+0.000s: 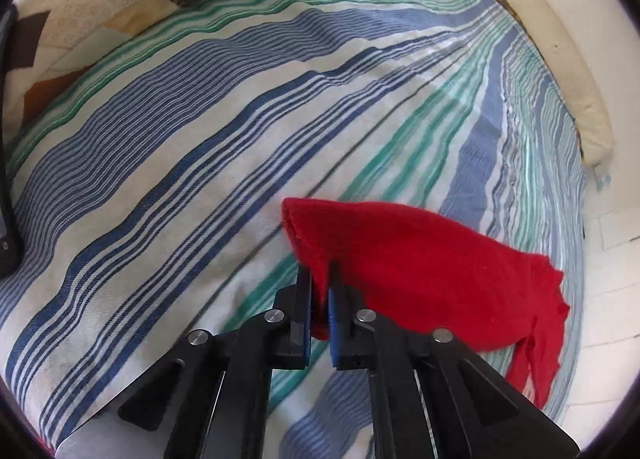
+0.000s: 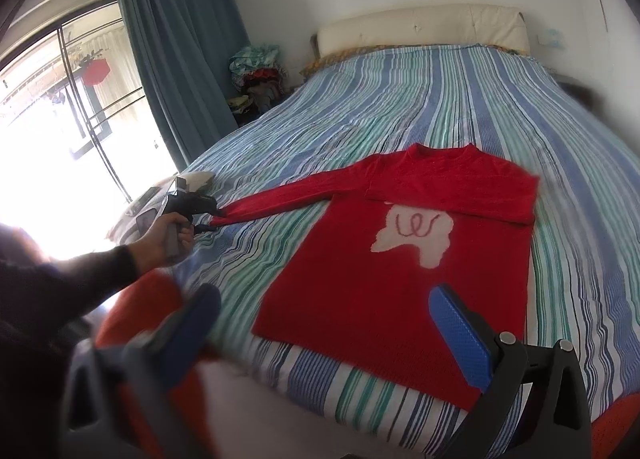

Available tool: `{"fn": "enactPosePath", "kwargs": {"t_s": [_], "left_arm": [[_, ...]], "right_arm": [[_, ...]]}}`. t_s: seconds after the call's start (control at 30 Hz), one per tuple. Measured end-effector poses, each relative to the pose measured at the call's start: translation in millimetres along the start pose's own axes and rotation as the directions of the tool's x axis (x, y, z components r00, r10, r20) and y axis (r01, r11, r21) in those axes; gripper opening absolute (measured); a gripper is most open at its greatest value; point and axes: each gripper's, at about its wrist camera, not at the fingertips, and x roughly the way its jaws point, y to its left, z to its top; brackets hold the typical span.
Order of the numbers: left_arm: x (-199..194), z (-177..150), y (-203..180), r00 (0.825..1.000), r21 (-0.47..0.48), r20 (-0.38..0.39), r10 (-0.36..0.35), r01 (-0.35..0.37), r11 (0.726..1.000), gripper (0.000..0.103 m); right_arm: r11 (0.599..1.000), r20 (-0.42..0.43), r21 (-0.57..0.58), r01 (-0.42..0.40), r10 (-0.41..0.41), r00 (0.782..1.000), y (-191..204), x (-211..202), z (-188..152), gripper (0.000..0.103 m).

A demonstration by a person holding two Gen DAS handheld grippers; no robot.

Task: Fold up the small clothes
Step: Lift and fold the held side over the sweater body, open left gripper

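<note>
Across the striped bed (image 2: 400, 99) your red sweater (image 2: 400, 271) lies flat with one sleeve already folded in, while your left tongs (image 1: 320, 299) grip the other sleeve's cuff (image 2: 224, 215) and your right tongs (image 2: 324, 323) hover open.

A sweater (image 2: 400, 279) is laid flat on the bedspread (image 2: 460, 99), hem toward the near edge, collar toward the headboard (image 2: 420, 29). One sleeve is stretched out leftward — its cuff (image 1: 400, 259) is clamped in the left gripper (image 1: 320, 291). The other sleeve is folded across the chest. The right gripper (image 2: 320, 323) is held above the hem — fingers apart.
</note>
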Motion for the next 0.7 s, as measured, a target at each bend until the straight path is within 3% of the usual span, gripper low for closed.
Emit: {"fn": "enactPosePath", "kwargs": {"t_s": [0.1, 0.17, 0.23, 0.33, 0.43, 0.53, 0.57, 0.67, 0.7], "left_arm": [[-38, 4, -67, 0.997, 0.175, 0.069, -0.028, 0.016, 0.984, 0.004], [-64, 1, -130, 0.993, 0.314, 0.087, -0.082, 0.051, 0.948, 0.004], [-83, -10, -201, 0.987, 0.452, 0.084, -0.137, 0.085, 0.888, 0.004], [-98, -44, -300, 0.974, 0.619, 0.043, -0.221, 0.148, 0.771, 0.004], [-91, -91, -379, 0.959, 0.716, -0.038, -0.281, 0.222, 0.661, 0.004], [-69, -139, -430, 0.95, 0.772, -0.096, -0.299, 0.261, 0.58, 0.007], [-57, -153, -442, 0.951, 0.783, -0.114, -0.289, 0.265, 0.563, 0.015], [-24, -178, -457, 0.952, 0.782, -0.195, -0.237, 0.296, 0.548, 0.054], [-20, -181, -455, 0.951, 0.782, -0.201, -0.233, 0.299, 0.547, 0.056]], "right_arm": [[1.0, 0.01, 0.031, 0.001, -0.001, 1.0, -9, -2, -2, 0.103], [0.999, 0.013, 0.043, -0.002, 0.001, 1.0, -13, -2, -4, 0.103], [0.999, 0.014, 0.052, -0.009, 0.008, 1.0, -18, -1, -6, 0.103], [0.997, 0.006, 0.069, -0.022, 0.022, 1.0, -23, 2, -8, 0.103], [0.996, 0.016, 0.083, -0.028, 0.027, 1.0, -28, -1, -10, 0.103], [0.996, 0.031, 0.089, -0.014, 0.012, 0.999, -32, -8, -11, 0.103], [0.996, 0.033, 0.094, -0.009, 0.006, 0.999, -33, -9, -12, 0.103], [0.993, 0.031, 0.12, -0.015, 0.011, 0.999, -39, -10, -16, 0.103], [0.991, 0.027, 0.131, -0.02, 0.016, 0.999, -41, -10, -17, 0.103]]}}
